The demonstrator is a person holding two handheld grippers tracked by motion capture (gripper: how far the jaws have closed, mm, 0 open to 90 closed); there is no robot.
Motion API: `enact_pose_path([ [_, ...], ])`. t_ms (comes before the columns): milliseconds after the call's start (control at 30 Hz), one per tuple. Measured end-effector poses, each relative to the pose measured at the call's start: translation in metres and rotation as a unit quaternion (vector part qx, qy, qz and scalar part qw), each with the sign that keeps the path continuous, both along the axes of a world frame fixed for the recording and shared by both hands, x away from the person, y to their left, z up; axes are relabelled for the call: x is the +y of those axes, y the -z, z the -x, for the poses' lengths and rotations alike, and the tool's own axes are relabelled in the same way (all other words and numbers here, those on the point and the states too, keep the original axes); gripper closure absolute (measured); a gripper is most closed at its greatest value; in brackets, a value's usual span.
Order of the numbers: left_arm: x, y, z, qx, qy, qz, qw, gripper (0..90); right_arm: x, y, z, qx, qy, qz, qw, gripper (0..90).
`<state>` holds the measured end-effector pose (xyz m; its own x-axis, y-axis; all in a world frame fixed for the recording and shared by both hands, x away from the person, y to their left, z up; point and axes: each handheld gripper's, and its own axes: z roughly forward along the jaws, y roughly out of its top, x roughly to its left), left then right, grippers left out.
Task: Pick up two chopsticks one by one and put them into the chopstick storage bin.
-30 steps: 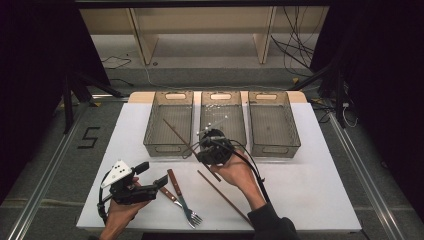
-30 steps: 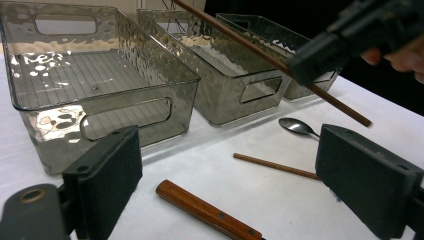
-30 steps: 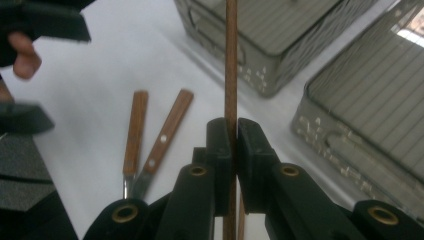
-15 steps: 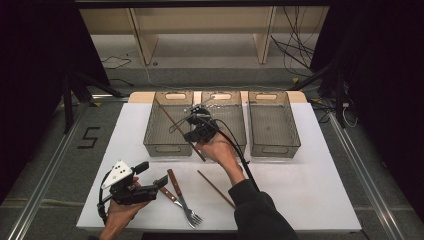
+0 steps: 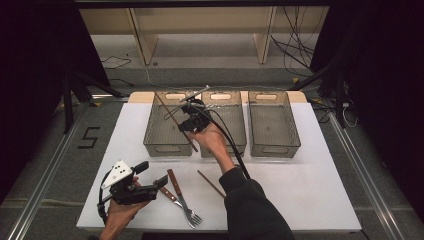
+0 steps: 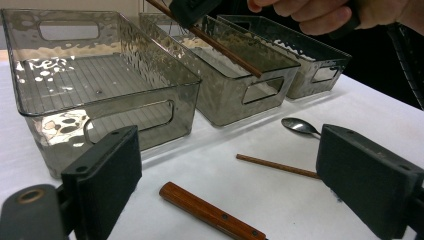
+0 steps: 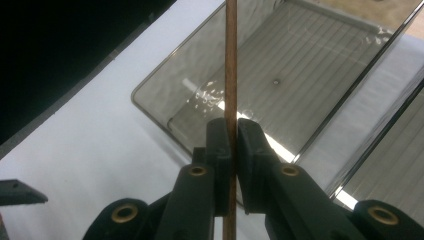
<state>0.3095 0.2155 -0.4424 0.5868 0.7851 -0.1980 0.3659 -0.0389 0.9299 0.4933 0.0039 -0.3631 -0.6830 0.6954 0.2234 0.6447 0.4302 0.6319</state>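
Chopstick pinched in the right tongs over the left bin; second chopstick, knife and fork wait near the bench's front edge, left tongs spread, empty.

My right gripper is extended forward on an outstretched arm, jaws closed to a narrow slit. My left gripper sits low near my body, jaws spread wide, hand underneath.
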Motion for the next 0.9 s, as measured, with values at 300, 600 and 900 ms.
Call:
enact_pose_path([
  [300, 0.001, 0.0, 0.0, -0.002, -0.002, 0.0, 1.0, 10.5, 0.009, -0.008, -0.016, 0.002, 0.013, -0.01, 0.9999, 85.2],
  [600, 0.001, -0.001, 0.0, -0.003, -0.003, 0.001, 1.0, 10.4, 0.018, -0.006, -0.03, 0.008, 0.03, -0.011, 0.9995, 85.2],
  [900, 0.001, -0.001, 0.0, -0.004, -0.002, 0.002, 1.0, 10.5, 0.024, 0.001, -0.04, 0.018, 0.044, -0.016, 0.9987, 85.2],
])
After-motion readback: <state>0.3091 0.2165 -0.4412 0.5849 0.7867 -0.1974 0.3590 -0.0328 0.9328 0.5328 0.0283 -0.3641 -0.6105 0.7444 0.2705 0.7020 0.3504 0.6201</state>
